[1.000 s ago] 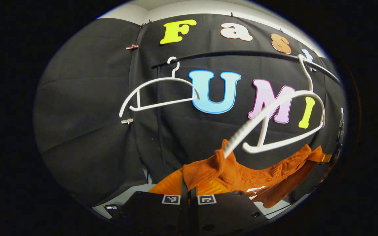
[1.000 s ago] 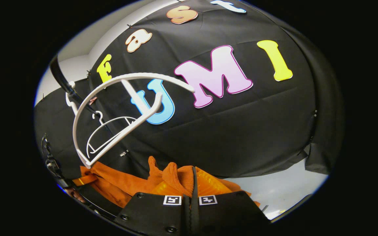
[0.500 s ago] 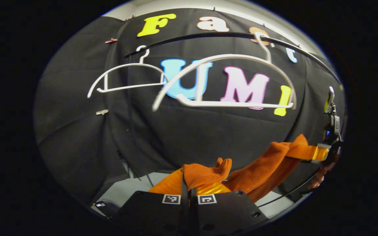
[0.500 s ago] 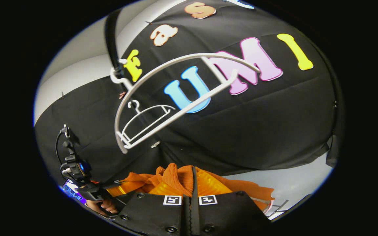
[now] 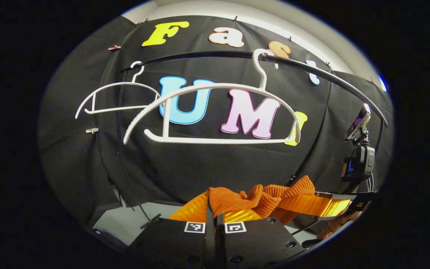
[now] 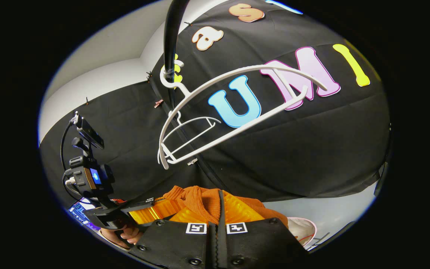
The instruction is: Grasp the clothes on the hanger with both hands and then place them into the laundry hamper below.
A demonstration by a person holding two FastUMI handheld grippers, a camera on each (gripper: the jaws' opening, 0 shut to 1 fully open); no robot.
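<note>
An orange knit sweater is bunched low between both grippers, off the hangers. In the left gripper view my left gripper is shut on one fold of it. My right gripper shows at the right of that view, shut on the other end, with a hand under it. In the right gripper view my right gripper pinches the sweater, and my left gripper is close on the left. A bare white hanger hangs above on the black rail.
A second bare white hanger hangs farther left on the rail. In the right gripper view both hangers hang from the rail, just above the sweater. A pale rounded rim shows low right on the grey floor.
The sweater has come down off the near hanger and bunched up. The two grippers have drawn closer together. The bare hanger has swung back to level.
</note>
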